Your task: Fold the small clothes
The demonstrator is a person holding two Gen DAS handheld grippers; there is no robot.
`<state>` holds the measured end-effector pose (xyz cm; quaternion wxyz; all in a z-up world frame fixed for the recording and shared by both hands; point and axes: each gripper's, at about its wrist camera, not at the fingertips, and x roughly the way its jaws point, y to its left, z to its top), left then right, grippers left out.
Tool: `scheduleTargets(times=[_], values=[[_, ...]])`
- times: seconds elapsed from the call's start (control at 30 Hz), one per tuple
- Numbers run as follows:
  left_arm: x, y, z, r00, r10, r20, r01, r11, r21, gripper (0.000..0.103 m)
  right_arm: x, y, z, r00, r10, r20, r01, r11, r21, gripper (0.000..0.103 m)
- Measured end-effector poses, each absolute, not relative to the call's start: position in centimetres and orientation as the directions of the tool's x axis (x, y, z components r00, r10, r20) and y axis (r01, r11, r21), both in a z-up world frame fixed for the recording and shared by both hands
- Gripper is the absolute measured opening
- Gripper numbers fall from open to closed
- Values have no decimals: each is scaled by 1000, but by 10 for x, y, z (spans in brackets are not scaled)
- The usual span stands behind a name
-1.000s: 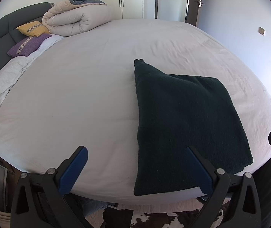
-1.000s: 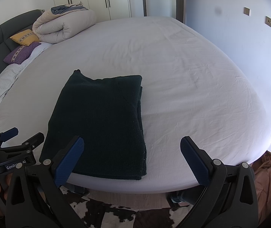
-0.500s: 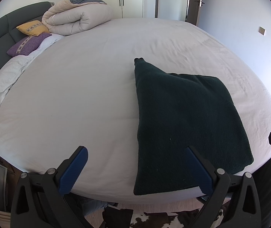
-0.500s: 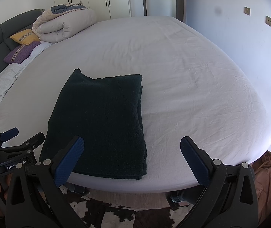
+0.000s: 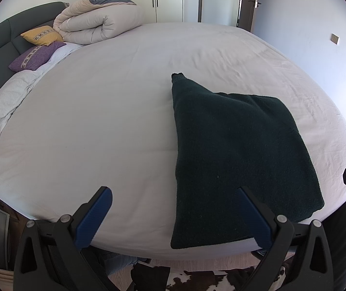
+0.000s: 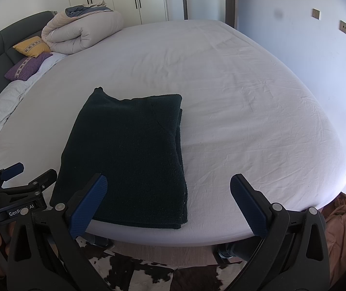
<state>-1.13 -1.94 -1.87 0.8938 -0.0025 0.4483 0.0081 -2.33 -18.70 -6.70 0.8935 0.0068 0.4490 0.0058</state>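
A dark green knit garment (image 5: 236,160) lies folded into a flat rectangle near the front edge of the white bed (image 5: 100,121). It also shows in the right wrist view (image 6: 129,155). My left gripper (image 5: 175,215) is open and empty, held back over the bed's front edge, left of the garment. My right gripper (image 6: 168,203) is open and empty, over the bed's front edge at the garment's right side. The left gripper shows in the right wrist view (image 6: 20,181) at the far left.
A rolled duvet (image 5: 97,26), a yellow cushion (image 5: 42,35), a purple cushion (image 5: 36,55) and a white pillow (image 5: 0,111) lie at the far left by the dark headboard. A cowhide rug (image 6: 136,271) covers the floor below. Brown cloth (image 6: 340,220) hangs at right.
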Motion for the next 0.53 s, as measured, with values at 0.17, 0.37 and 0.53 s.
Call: scheduleTargets(times=[0.17, 0.37, 0.53], values=[[-11, -19, -19, 598, 13, -802, -17, 1000, 3, 103, -23, -188, -67, 596, 17, -803, -6, 1000, 17, 103], [-12, -19, -18, 599, 9, -801, -17, 1000, -2, 103, -24, -188, -67, 595, 17, -803, -5, 1000, 17, 103], [-13, -17, -19, 611, 14, -792, -18, 1000, 4, 103, -24, -188, -67, 595, 18, -804, -6, 1000, 18, 103]])
